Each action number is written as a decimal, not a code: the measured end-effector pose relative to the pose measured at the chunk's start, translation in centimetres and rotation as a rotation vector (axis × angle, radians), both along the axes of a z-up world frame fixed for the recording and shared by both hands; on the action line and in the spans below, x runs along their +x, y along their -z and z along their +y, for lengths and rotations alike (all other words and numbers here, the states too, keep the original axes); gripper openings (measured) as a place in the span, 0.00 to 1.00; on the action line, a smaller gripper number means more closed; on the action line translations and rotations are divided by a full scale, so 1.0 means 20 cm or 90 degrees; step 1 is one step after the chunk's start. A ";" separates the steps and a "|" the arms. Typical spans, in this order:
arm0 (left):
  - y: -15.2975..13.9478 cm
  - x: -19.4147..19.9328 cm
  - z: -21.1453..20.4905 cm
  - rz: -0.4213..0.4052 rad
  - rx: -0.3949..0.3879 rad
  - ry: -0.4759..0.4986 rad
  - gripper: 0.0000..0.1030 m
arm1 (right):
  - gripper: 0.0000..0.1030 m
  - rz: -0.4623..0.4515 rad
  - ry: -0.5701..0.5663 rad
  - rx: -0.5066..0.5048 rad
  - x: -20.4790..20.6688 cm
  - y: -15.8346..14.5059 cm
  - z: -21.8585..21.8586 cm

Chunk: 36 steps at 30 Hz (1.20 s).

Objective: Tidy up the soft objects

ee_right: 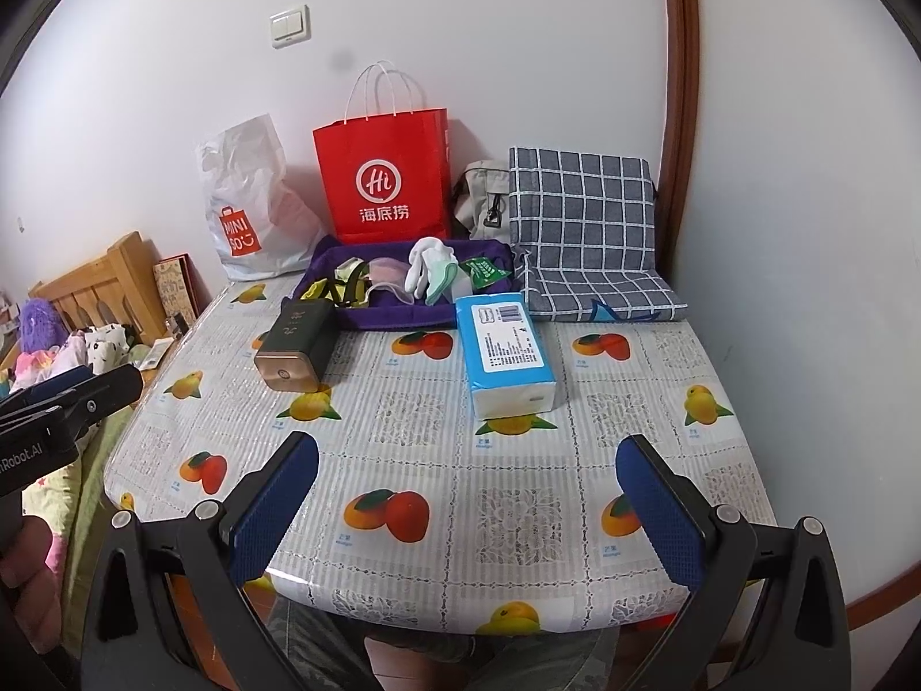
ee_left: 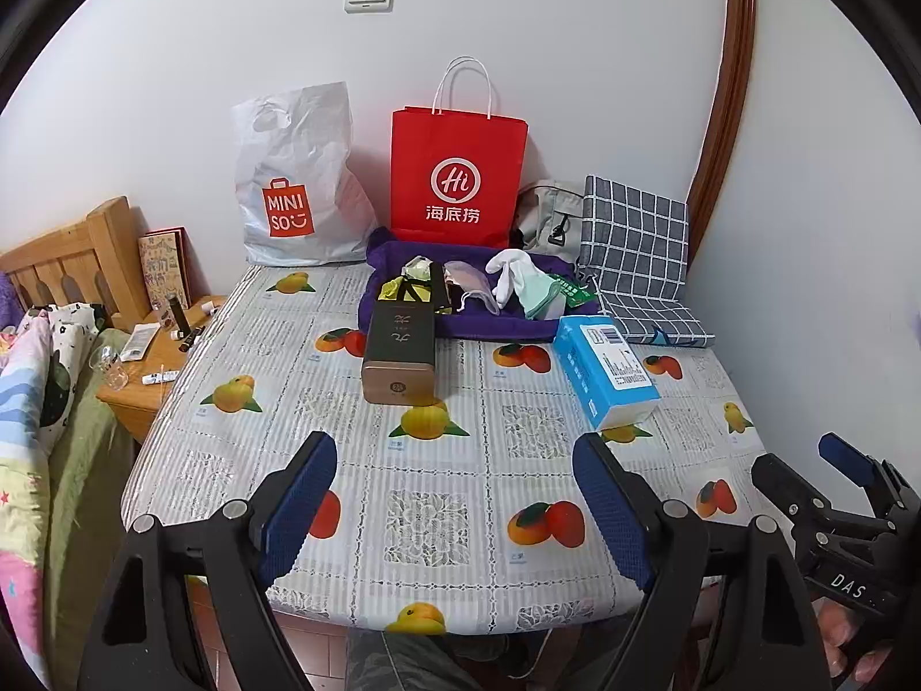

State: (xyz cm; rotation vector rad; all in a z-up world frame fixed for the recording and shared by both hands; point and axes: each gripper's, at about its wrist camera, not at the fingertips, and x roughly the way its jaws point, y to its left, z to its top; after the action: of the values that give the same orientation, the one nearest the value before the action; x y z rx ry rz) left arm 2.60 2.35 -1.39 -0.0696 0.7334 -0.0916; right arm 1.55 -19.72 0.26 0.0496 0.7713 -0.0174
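Left gripper (ee_left: pixel 455 509): jaws spread wide, nothing between the blue pads, held above the near edge of the table (ee_left: pixel 460 495); right gripper (ee_right: pixel 466 509): jaws likewise spread wide and holding nothing, above the same near edge, further to the right; the two tools are side by side and apart.

Soft objects: grouped in a purple fabric tray (ee_left: pixel 397 316) at the far side of the table, just in front of the red paper bag (ee_left: pixel 457 173); contents visible are a white glove (ee_left: pixel 512 273), a pale green cloth (ee_left: pixel 544 293), a pinkish cloth (ee_left: pixel 469 282), yellow-and-black fabric (ee_left: pixel 403 288) and a green packet (ee_left: pixel 567 288); exact overlap between them cannot be resolved.

Obstructions ahead of the tray: a dark rectangular box (ee_left: pixel 400 354) lies with its far end over the tray's front left rim; a blue tissue pack (ee_left: pixel 604 371) lies just beside the tray's front right corner; a clear lane of fruit-print tablecloth runs between box and pack up to the tray's front rim.

Boundaries: a white plastic bag (ee_left: pixel 296 178) stands against the wall, left of the red bag; a checked grey cushion (ee_left: pixel 633 242) leans in the far right corner, its lower part lying on the table; a grey bag (ee_left: pixel 547 213) sits between cushion and red bag; wall close along the right edge of the table; a wooden nightstand (ee_left: pixel 149 368) and bedding lie beyond the left edge; the near half of the tabletop carries nothing
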 end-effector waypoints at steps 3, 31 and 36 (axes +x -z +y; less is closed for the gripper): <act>0.00 0.00 0.00 0.000 0.001 0.000 0.81 | 0.99 0.000 0.000 0.000 0.00 0.00 0.00; 0.01 -0.01 0.01 -0.005 0.006 -0.001 0.81 | 0.99 -0.008 -0.002 0.001 -0.02 -0.03 0.01; 0.01 -0.01 0.01 -0.005 0.006 -0.001 0.81 | 0.99 -0.009 -0.001 0.002 -0.02 -0.04 0.01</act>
State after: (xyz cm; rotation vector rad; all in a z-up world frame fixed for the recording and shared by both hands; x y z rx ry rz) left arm 2.30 2.52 -1.57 -0.0604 0.7266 -0.0873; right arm 1.19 -19.50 0.98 0.0514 0.7574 -0.0142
